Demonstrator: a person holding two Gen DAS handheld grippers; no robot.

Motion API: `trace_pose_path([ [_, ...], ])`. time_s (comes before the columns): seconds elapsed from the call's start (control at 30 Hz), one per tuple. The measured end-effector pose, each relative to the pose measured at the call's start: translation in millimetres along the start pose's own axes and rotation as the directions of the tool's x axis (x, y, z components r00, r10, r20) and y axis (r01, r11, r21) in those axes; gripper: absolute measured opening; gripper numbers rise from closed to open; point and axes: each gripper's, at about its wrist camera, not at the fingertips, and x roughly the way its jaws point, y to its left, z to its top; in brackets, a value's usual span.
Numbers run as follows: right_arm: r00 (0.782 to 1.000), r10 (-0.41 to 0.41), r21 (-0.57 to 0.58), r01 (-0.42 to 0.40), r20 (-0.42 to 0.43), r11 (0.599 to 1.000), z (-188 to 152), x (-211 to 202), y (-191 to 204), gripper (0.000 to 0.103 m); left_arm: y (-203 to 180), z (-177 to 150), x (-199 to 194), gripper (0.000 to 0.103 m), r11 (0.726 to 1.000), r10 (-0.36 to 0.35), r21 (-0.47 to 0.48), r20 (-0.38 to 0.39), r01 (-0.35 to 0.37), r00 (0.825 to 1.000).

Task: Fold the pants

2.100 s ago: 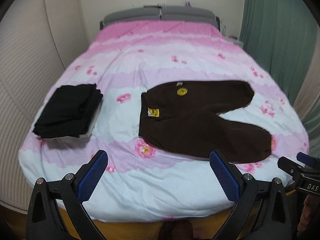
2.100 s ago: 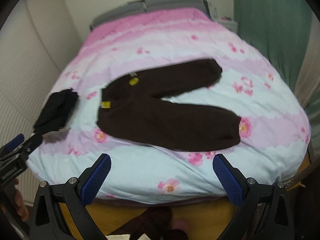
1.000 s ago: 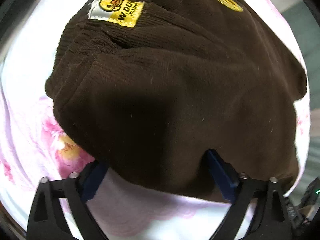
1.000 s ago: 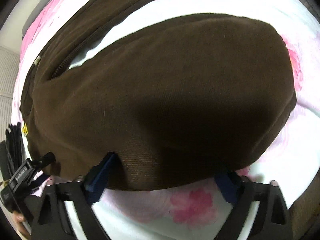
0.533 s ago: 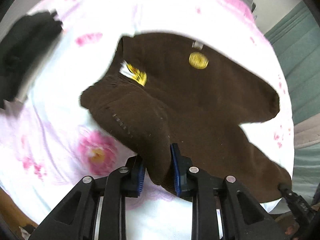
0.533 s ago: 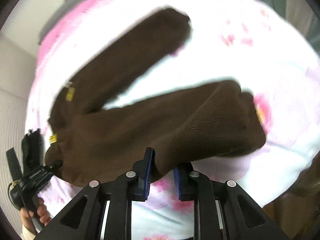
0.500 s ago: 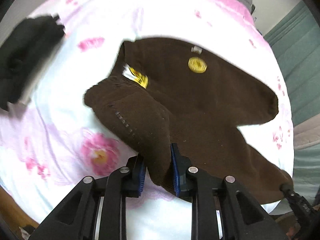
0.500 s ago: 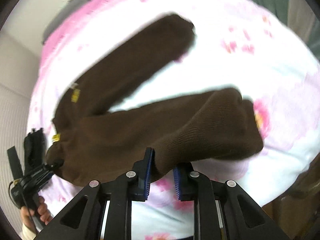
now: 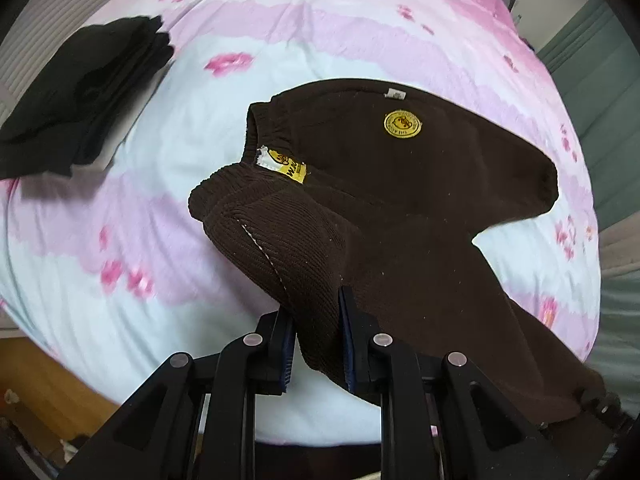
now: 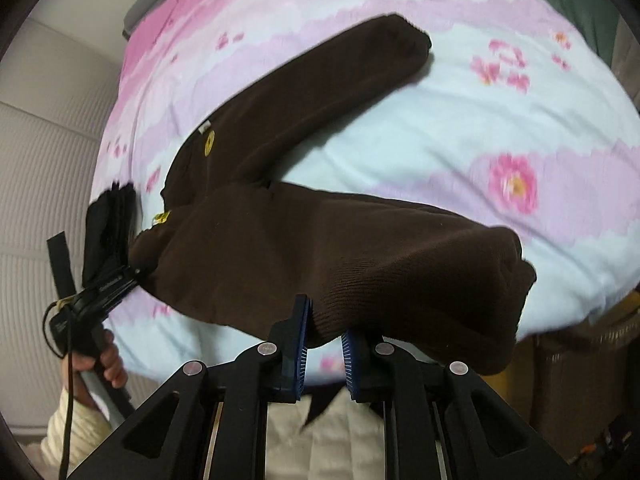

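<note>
Brown corduroy pants (image 9: 420, 184) with yellow labels lie on the pink and white floral bedspread (image 9: 320, 32). My left gripper (image 9: 316, 332) is shut on the near waistband corner and holds it lifted off the bed. My right gripper (image 10: 323, 338) is shut on the near leg's cuff end (image 10: 420, 280), also raised. The far leg (image 10: 328, 80) still lies flat on the bed. The left gripper also shows in the right wrist view (image 10: 108, 284), gripping the waistband.
A stack of folded black clothes (image 9: 76, 92) sits on the bed's left side. A grey headboard (image 10: 148, 4) is at the far end. Green curtains (image 9: 600, 60) hang on the right. The wooden bed frame (image 9: 44, 392) shows below the near edge.
Both grippers have closed on the near side of the pants and raised it higher off the bed. The lifted leg now hangs between the two grippers.
</note>
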Motion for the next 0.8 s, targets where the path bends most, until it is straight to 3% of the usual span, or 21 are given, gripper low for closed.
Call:
trace_pose_path([
  [0.2, 1.0, 0.021, -0.001, -0.021, 0.021, 1.0, 14.5, -13.4, -2.8, 0.017, -15.0, 7.2, -6.9, 0.021, 1.0, -0.001, 0.007, -0.019, 0.001, 1.0],
  [0.37, 0.995, 0.049, -0.032, -0.047, 0.083, 0.998, 51.7, -25.2, 9.8, 0.017, -10.7, 35.7, -9.7, 0.021, 0.995, -0.053, -0.085, -0.052, 0.048, 0.997],
  [0.57, 0.987, 0.049, -0.076, -0.038, 0.155, 0.996, 114.0, -25.5, 31.5, 0.016, -16.7, 88.1, -2.5, 0.021, 0.984, -0.07, -0.167, -0.064, 0.059, 0.995],
  [0.8, 0.981, 0.026, 0.004, -0.027, 0.191, 1.0, 212.5, 9.1, 46.4, 0.016, -20.3, 170.5, 31.4, 0.021, 0.943, -0.049, -0.332, -0.076, 0.021, 0.996],
])
